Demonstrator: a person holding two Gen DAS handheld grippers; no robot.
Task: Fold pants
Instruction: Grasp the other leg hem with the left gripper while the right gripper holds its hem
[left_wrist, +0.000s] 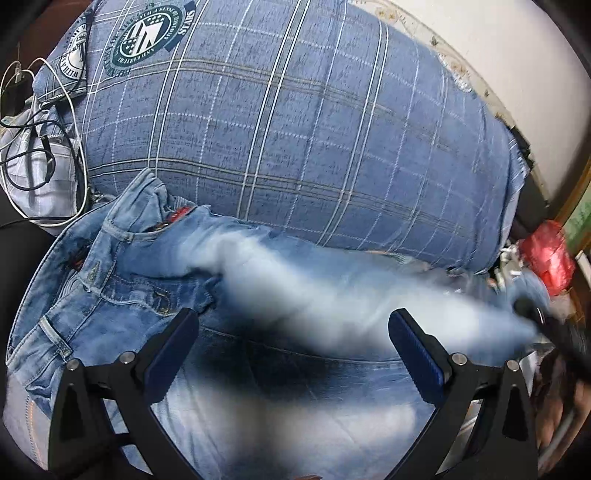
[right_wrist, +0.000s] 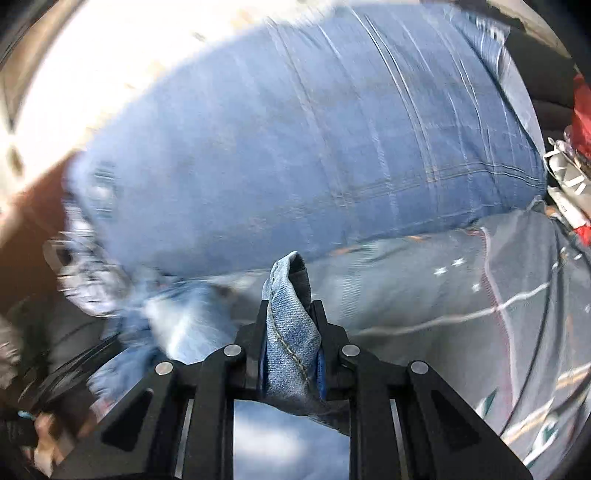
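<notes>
Light blue jeans (left_wrist: 122, 288) lie on the bed, with the waistband and pockets at the left of the left wrist view. A blurred leg (left_wrist: 332, 291) stretches to the right across that view. My left gripper (left_wrist: 293, 325) is open and empty just above the jeans. My right gripper (right_wrist: 290, 314) is shut on a hem of the jeans (right_wrist: 290, 325), which sticks up between its fingers. The right gripper also shows blurred at the right edge of the left wrist view (left_wrist: 532, 314).
A large blue plaid pillow (left_wrist: 303, 129) lies behind the jeans and also shows in the right wrist view (right_wrist: 295, 140). White and black cables (left_wrist: 40, 122) lie at the far left. A red bag (left_wrist: 546, 254) sits at the right. A patterned grey sheet (right_wrist: 461, 302) covers the bed.
</notes>
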